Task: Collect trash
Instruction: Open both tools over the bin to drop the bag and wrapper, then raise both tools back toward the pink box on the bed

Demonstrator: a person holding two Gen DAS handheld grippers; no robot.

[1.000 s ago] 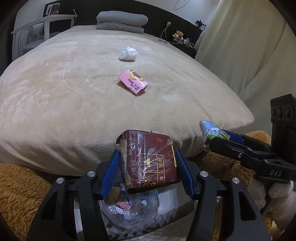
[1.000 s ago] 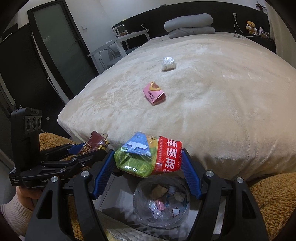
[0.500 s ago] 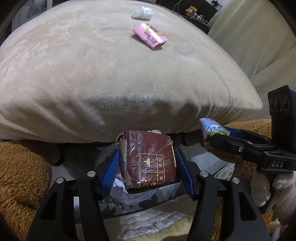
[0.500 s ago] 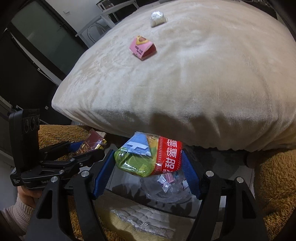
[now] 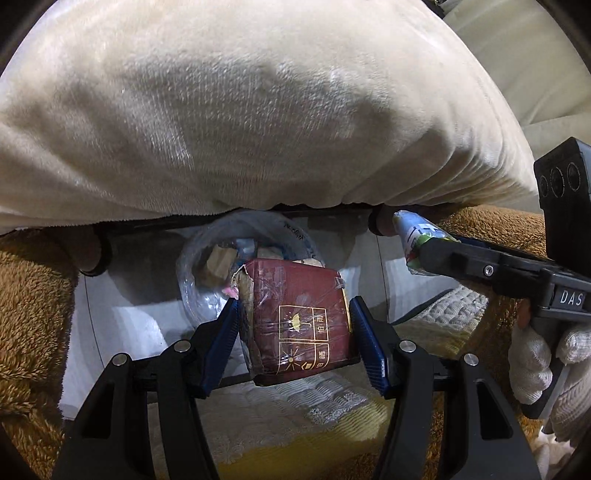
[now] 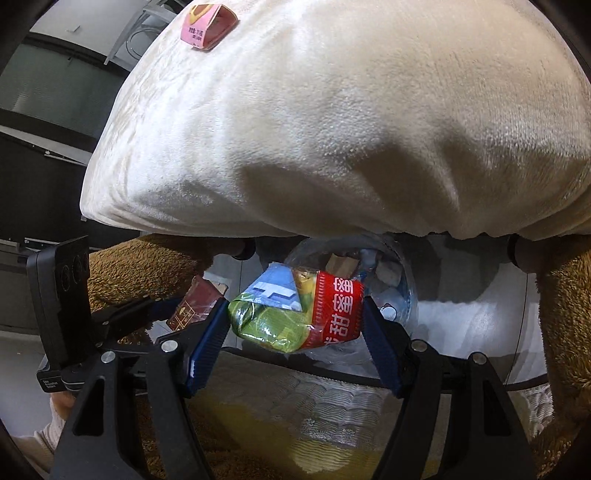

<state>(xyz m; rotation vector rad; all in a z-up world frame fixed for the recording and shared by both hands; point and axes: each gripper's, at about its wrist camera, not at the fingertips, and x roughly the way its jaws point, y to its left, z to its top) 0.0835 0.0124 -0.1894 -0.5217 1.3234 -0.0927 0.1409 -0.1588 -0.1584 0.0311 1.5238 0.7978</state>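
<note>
left gripper [image 5: 293, 334] pinching a maroon box [image 5: 299, 321], right gripper [image 6: 295, 326] pinching a green-and-red wrapper [image 6: 295, 314], both poised above the clear bin [image 5: 207, 280] below the bed [image 5: 258, 110]; drop-off is in hand, and next each must line up over the bin and let go.

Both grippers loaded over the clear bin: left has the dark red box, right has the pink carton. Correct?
Not quite. The right gripper is shut on a crumpled green and red snack bag, not the pink carton, which lies on the beige blanket in the right wrist view. The left gripper does hold the dark red box over the clear bin.
</note>
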